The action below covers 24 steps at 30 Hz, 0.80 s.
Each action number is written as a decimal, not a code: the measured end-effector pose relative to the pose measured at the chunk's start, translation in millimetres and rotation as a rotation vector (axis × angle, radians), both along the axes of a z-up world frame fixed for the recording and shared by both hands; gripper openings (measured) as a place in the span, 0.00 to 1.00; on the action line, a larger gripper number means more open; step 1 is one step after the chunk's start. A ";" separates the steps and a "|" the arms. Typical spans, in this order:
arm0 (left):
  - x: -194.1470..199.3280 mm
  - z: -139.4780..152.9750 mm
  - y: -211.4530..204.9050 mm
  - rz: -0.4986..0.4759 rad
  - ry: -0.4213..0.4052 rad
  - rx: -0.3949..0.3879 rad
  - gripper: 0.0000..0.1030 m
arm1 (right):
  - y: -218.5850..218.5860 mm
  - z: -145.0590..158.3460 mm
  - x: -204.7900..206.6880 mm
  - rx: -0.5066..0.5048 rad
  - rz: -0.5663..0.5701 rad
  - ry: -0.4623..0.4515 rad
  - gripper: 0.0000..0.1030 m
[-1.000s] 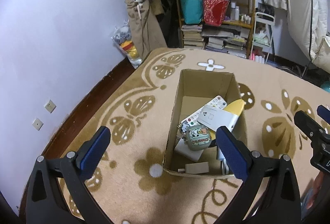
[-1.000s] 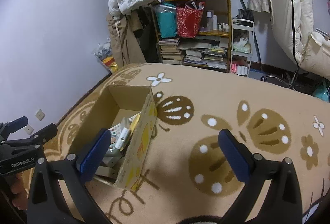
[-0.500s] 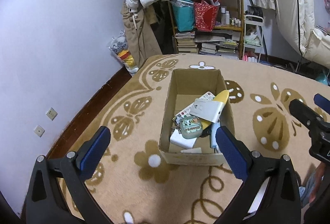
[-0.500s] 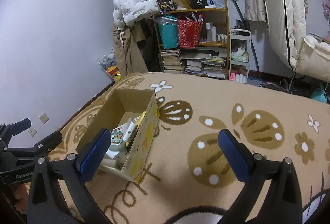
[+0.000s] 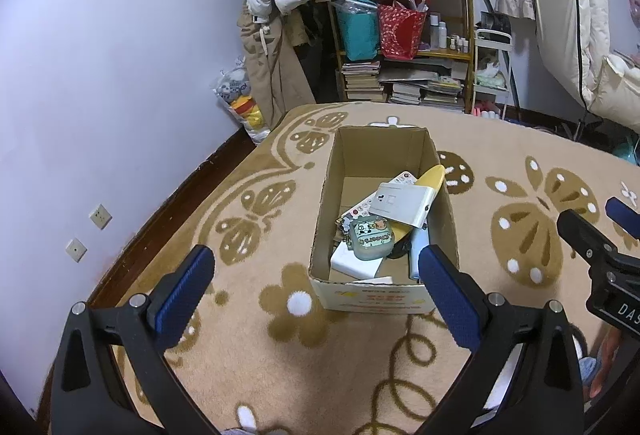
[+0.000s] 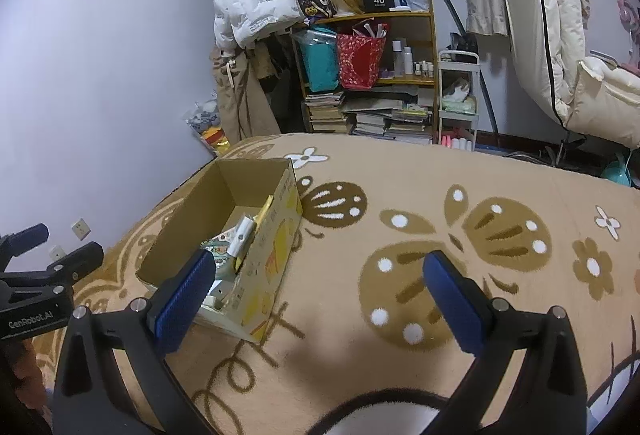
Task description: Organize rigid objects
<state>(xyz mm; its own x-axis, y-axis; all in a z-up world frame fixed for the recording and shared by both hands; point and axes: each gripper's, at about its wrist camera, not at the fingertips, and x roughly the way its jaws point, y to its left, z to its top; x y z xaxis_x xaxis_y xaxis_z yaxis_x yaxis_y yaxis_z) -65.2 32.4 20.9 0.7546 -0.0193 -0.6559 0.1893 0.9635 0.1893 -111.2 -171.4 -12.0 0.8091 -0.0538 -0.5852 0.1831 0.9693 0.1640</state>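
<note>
The left gripper (image 5: 316, 283) had its blue-padded fingers (image 5: 184, 293) spread wide with nothing between them, and the right gripper (image 6: 316, 287) was likewise agape and empty. Both hung above the tan butterfly-patterned carpet (image 5: 500, 163), and compared with a second before, both cameras had pulled up and back: the open brown cardboard box (image 5: 326, 195) looked smaller and sat further from the left fingers, with its printed front wall now in view.

Inside the box, heaped toward the near end, lay the rigid items: a silver-white rectangular device (image 5: 402, 203) propped across a yellow banana-shaped object (image 5: 432, 175), a grey-green rounded case with cartoon stickers (image 5: 370, 238), a white flat block (image 5: 354, 261) beneath it, and a patterned flat card (image 5: 362, 207). Something pale blue stood at the box's right wall, though the left finger hid most of it, so what it was could not be told.

No loose item showed on the carpet in either view. The retreat with empty hands suggested that the last piece had gone in and the sorting was at or near its end.
</note>
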 end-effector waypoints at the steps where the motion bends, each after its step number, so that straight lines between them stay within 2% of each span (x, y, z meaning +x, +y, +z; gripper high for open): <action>1: -0.3 -0.6 -1.3 -0.004 -0.002 0.004 0.98 | -0.6 -0.4 -0.3 -0.001 -0.001 0.001 1.00; 18: 6.8 -9.0 -6.1 -0.009 0.039 -0.009 0.98 | -4.5 -5.8 -0.8 -0.006 -0.002 0.010 1.00; 24: 6.2 -7.0 -7.0 0.004 0.025 0.002 0.98 | -4.8 -6.0 -0.8 -0.004 -0.001 0.010 1.00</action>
